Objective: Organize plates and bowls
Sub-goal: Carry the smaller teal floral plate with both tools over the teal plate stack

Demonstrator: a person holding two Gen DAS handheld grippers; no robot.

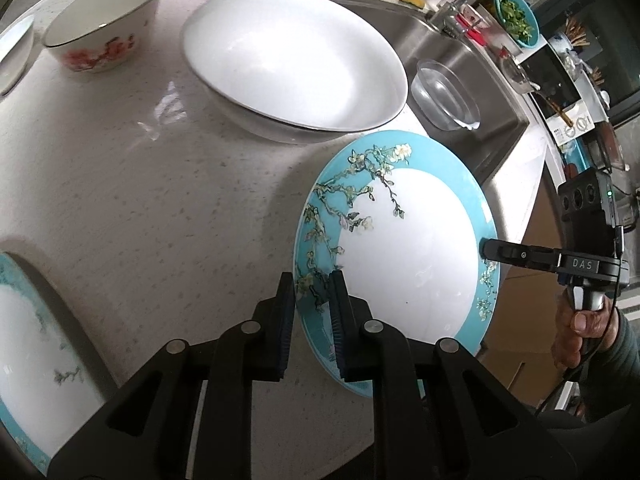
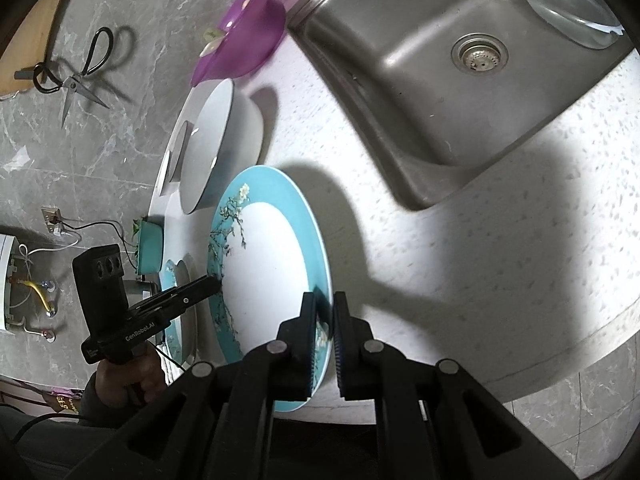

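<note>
A teal-rimmed plate with blossom branches [image 1: 404, 240] is held by both grippers, one on each side of its rim, over the speckled counter. My left gripper [image 1: 312, 312] is shut on its left rim. My right gripper [image 2: 324, 328] is shut on the opposite rim; it also shows in the left wrist view [image 1: 486, 249]. In the right wrist view the plate [image 2: 268, 264] looks lifted and tilted. A big white bowl [image 1: 296, 60] sits behind it. A second teal plate [image 1: 36, 340] lies at the left. A floral bowl [image 1: 100, 24] stands at the far left.
A steel sink [image 2: 448, 80] with a clear glass bowl [image 1: 444, 96] lies to the right. A purple basin [image 2: 244, 32] sits at the back of the counter. Scissors [image 2: 76, 76] hang on the wall. Another white bowl's rim [image 1: 14, 48] shows at the far left.
</note>
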